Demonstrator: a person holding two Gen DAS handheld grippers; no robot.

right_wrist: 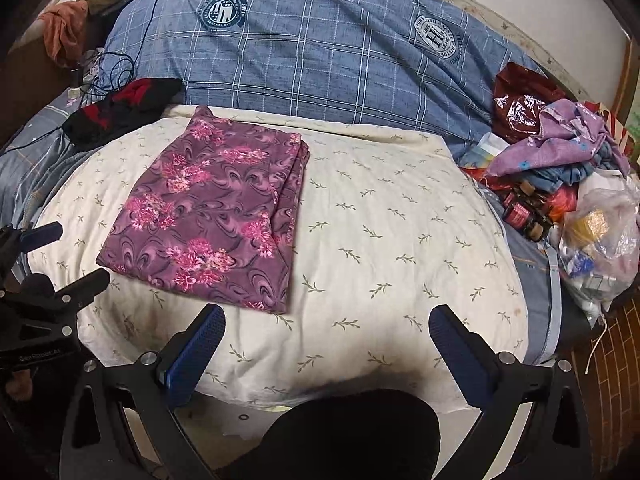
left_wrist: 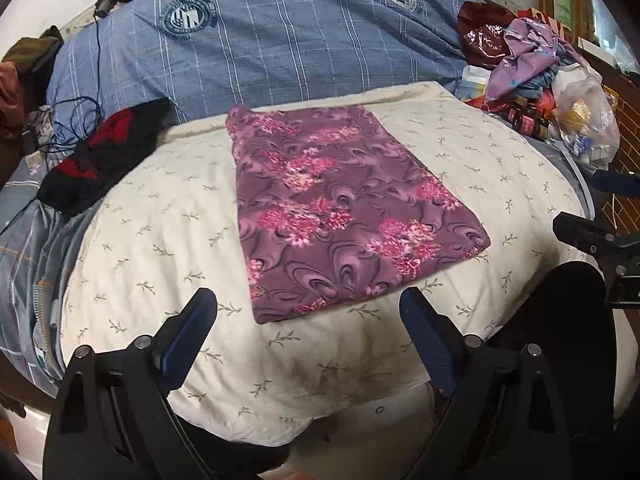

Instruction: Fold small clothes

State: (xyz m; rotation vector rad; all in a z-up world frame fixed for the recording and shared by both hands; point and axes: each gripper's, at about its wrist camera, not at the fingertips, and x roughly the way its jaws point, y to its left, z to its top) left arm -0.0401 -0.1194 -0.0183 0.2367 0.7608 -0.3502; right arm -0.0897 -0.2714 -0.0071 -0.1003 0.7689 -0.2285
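**Jaws apart over a folded garment**

Both jaws stood wide apart and held nothing: the left gripper [left_wrist: 308, 312] and the right gripper [right_wrist: 326, 328] hung near the bed's front edge. Beyond them, a purple floral garment [left_wrist: 340, 208] lay folded flat on the cream quilt [right_wrist: 392, 216].

Black hand-held gripper [left_wrist: 308, 308] frames, silver screws, blue finger pads [right_wrist: 196, 356].
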